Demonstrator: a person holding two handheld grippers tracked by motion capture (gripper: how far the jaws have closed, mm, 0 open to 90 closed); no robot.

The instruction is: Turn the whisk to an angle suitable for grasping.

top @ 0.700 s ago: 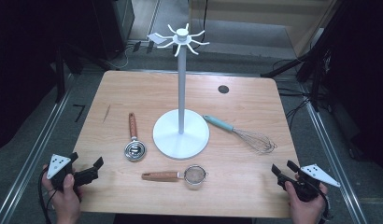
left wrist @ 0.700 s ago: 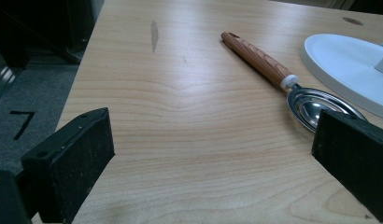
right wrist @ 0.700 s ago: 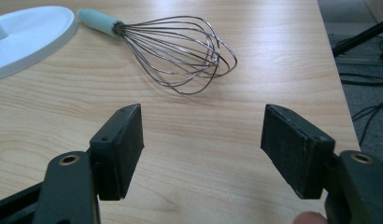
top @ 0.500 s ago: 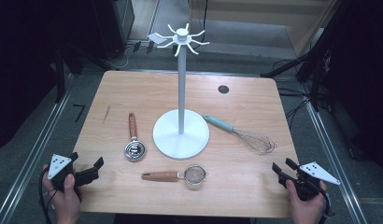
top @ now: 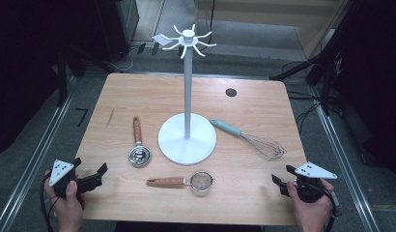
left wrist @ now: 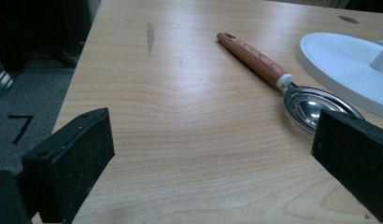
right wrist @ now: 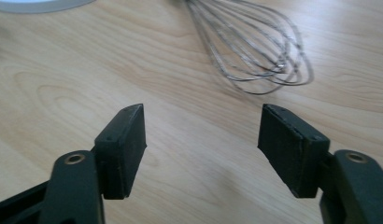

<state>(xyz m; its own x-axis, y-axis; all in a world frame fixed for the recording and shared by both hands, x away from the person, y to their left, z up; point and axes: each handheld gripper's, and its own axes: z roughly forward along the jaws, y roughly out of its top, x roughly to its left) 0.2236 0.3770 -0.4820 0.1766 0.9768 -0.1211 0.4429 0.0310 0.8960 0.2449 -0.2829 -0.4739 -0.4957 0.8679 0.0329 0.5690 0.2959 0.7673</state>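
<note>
The whisk (top: 251, 140) lies flat toward the counter's (top: 244, 104) right edge, teal handle pointing at the white stand (top: 187, 137), wire head turned to the near right corner, so the right hand-held gripper (right wrist: 201, 140), jaws partly apart and empty, faces it. Near the front left corner, the left hand-held gripper (left wrist: 213, 158) gapes wide, holding nothing, aimed at the wooden-handled scoop (left wrist: 278, 81). All utensils lie within reach of the stand, probably for hanging.

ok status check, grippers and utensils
Left gripper open, empty, nearest the scoop. Right gripper open, empty, facing the whisk. Nothing in between.
</note>
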